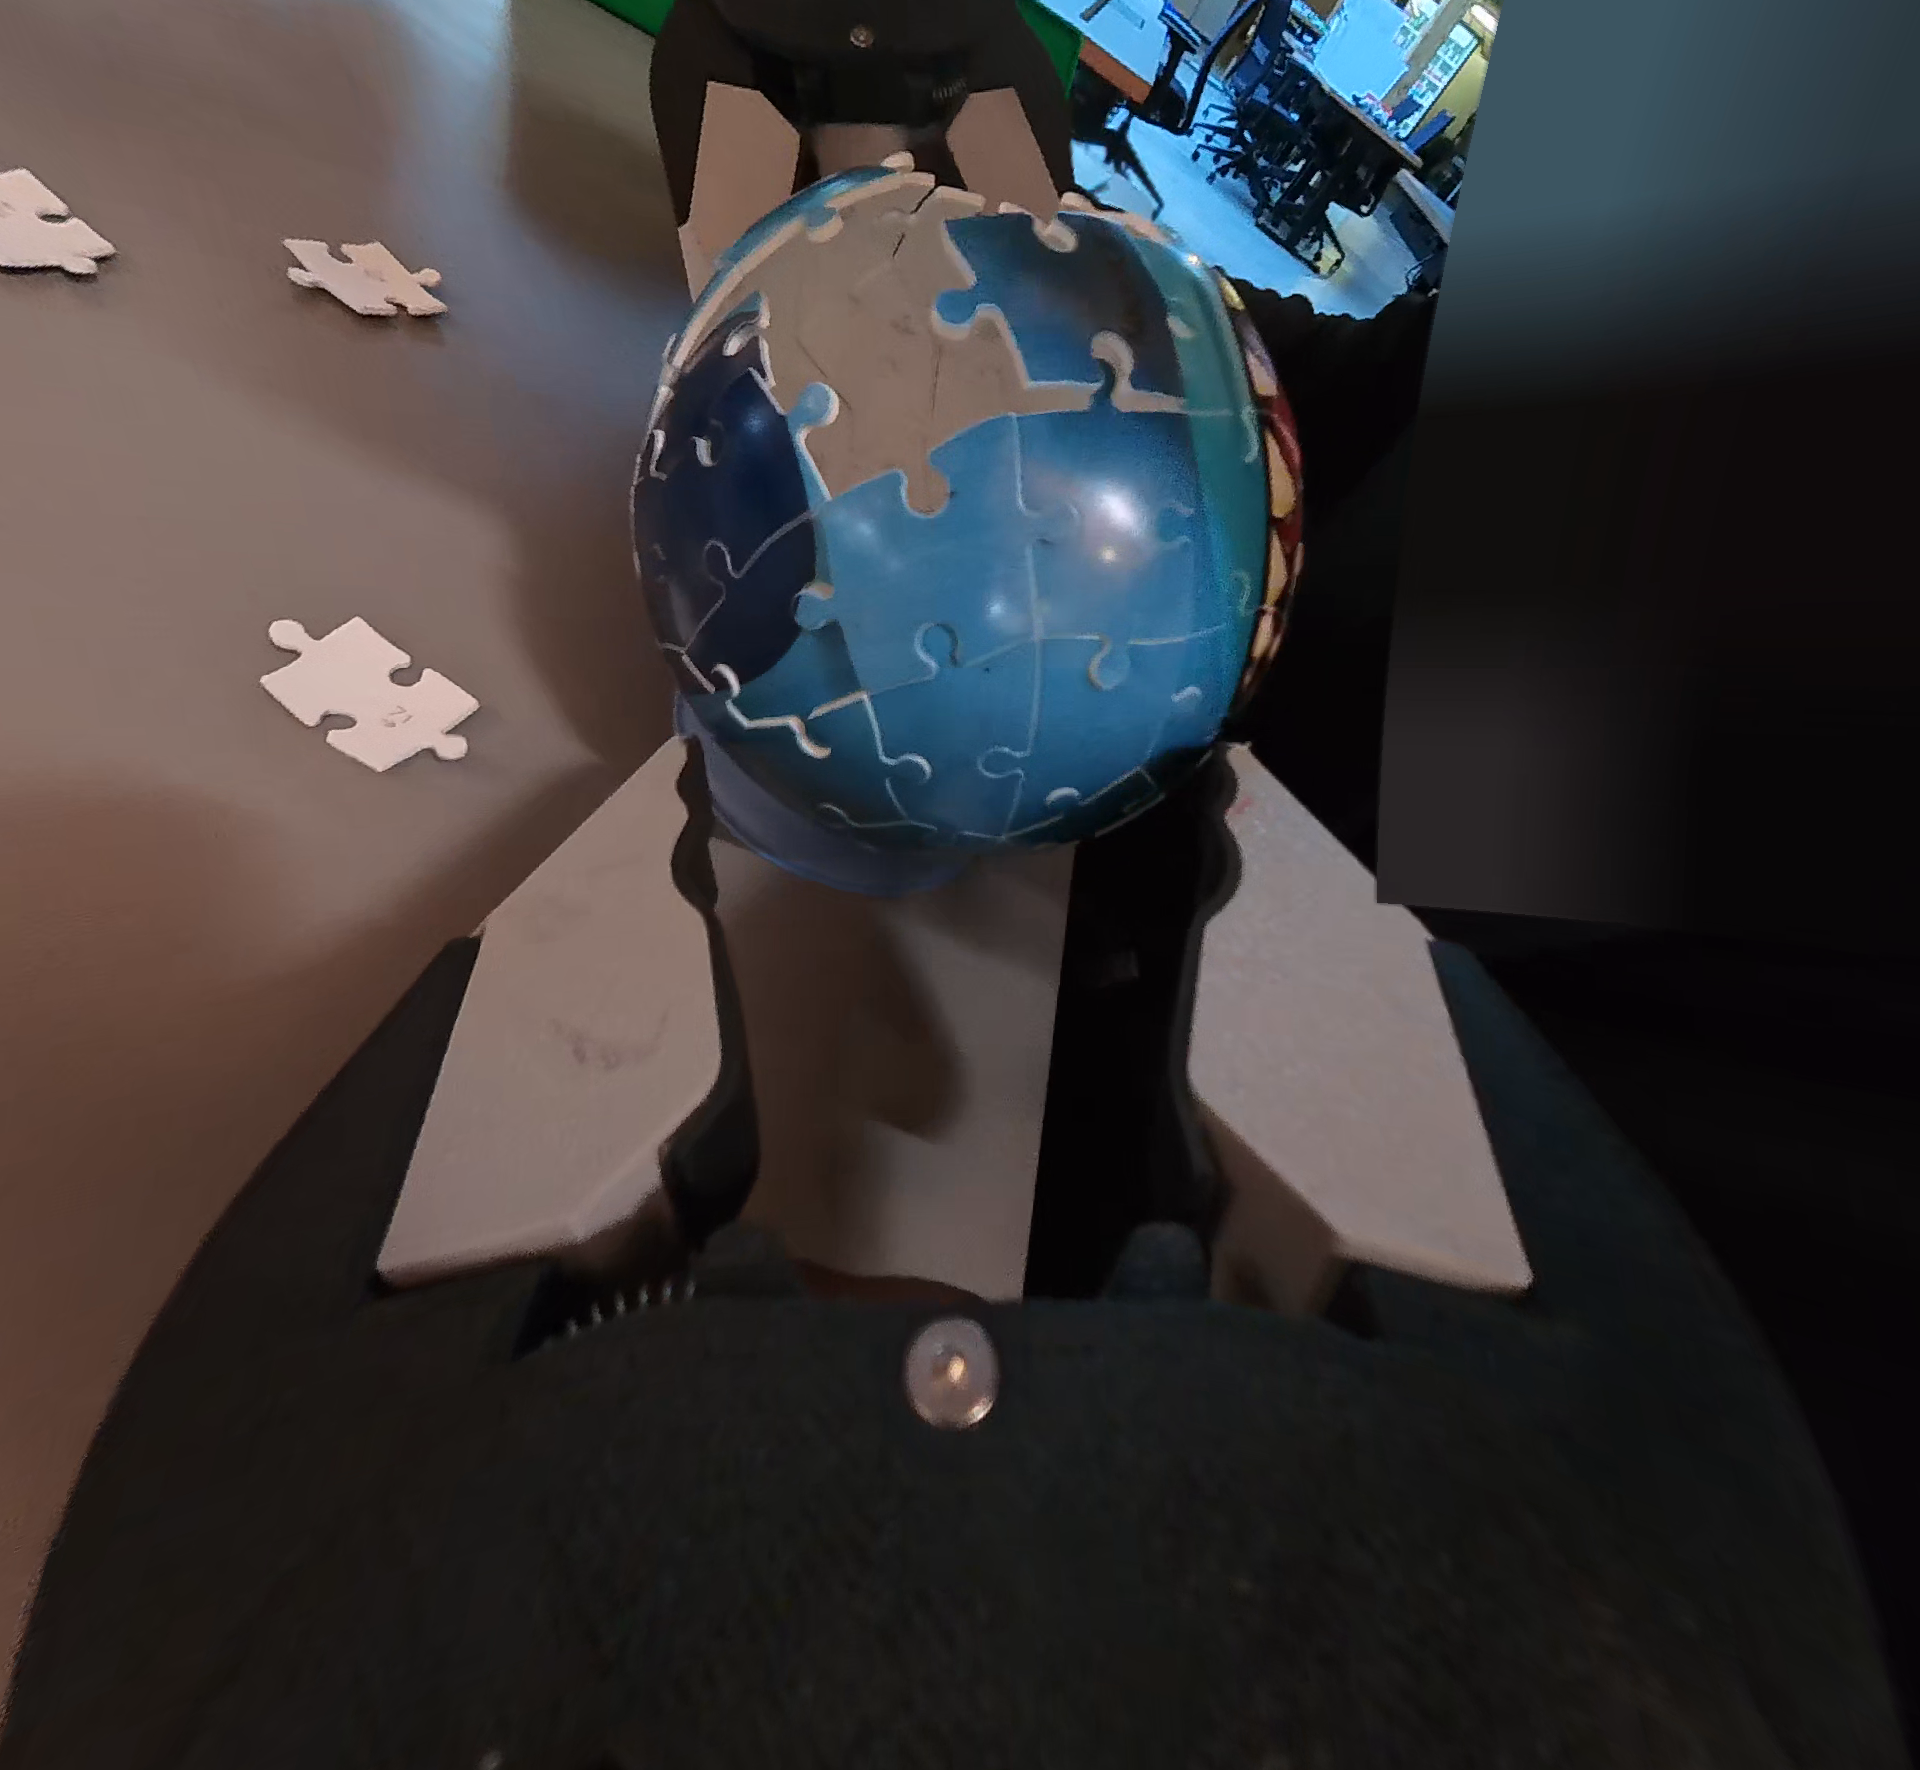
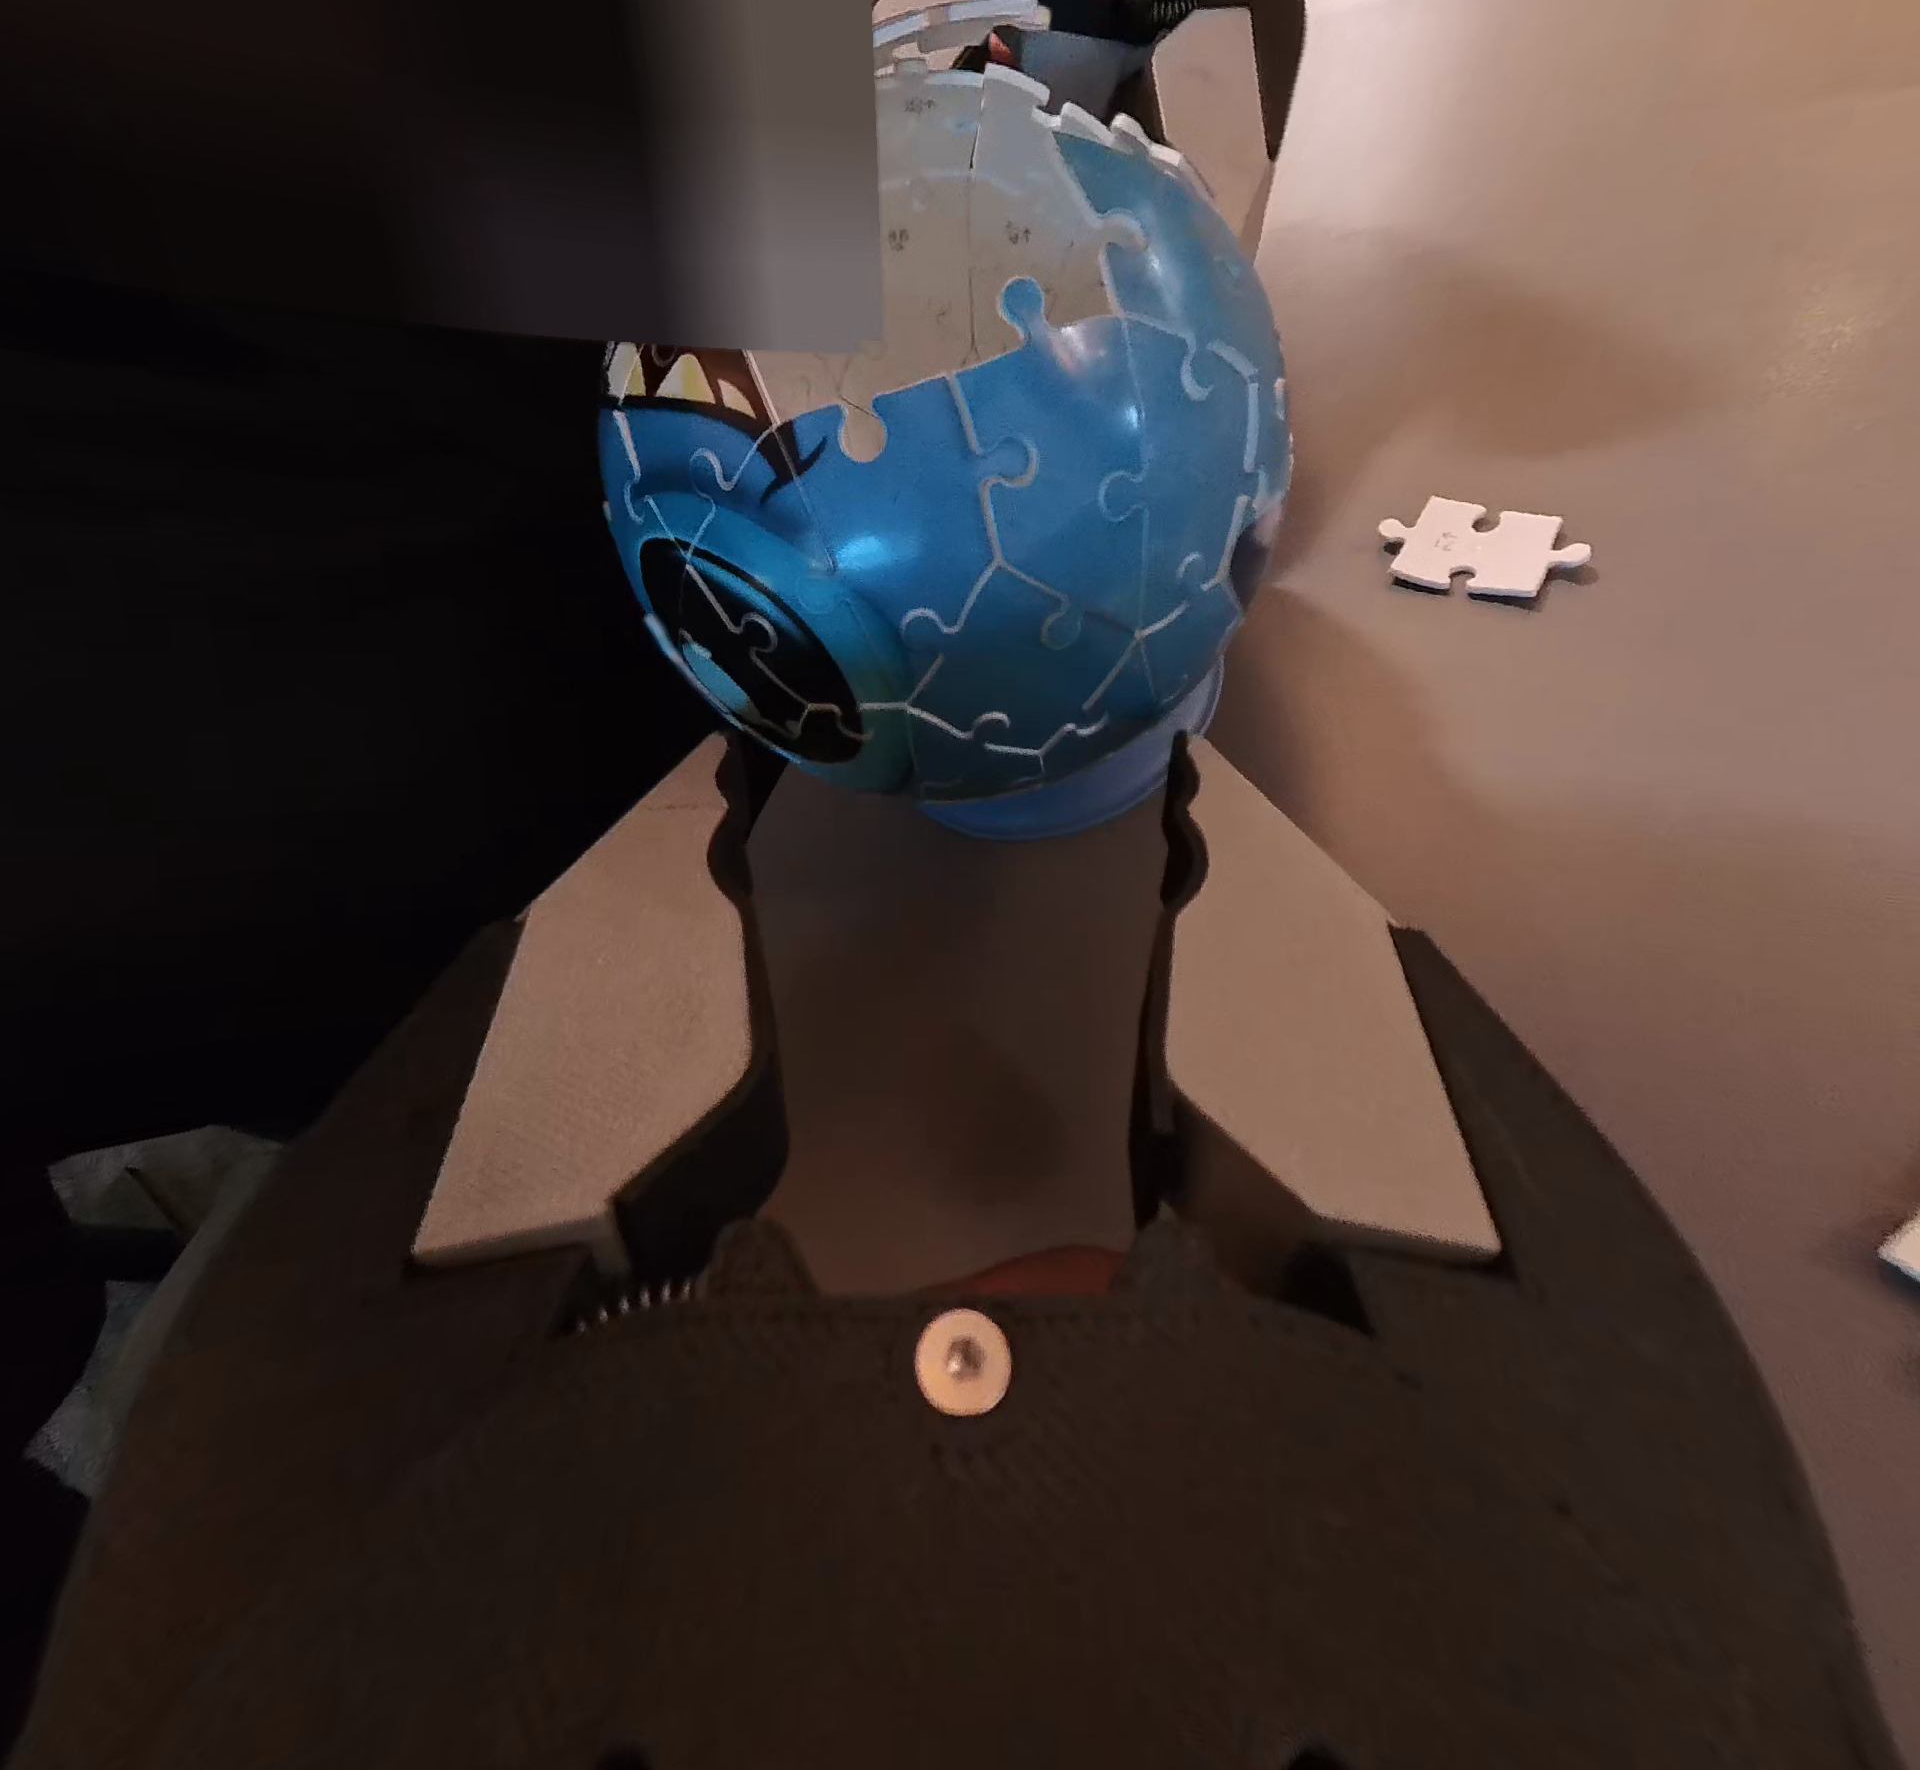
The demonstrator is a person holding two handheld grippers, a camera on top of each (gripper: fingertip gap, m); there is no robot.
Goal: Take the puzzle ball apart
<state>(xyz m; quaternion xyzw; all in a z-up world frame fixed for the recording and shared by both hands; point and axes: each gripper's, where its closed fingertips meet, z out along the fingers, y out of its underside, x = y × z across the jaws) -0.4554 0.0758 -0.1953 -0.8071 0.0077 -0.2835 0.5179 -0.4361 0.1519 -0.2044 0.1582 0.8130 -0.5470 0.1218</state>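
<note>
1. The puzzle ball (image 1: 956,525) is in the middle of the frame in the left wrist view. It is blue and shiny, with a gap on top where pieces are gone.
2. The left gripper (image 1: 951,785) has its jaws apart, one on each side of the bottom of the ball. They look like they press on it, but I cannot tell for sure.
3. The right gripper (image 2: 951,764) has its jaws apart too, around the bottom of the ball (image 2: 966,536) from the other side. I cannot tell if they squeeze it.
4. Each gripper shows at the top of the other one's view, behind the ball.
5. Three white loose pieces (image 1: 369,692) lie on the grey counter (image 1: 312,473) at the left of the frame, well apart from the ball.
</note>
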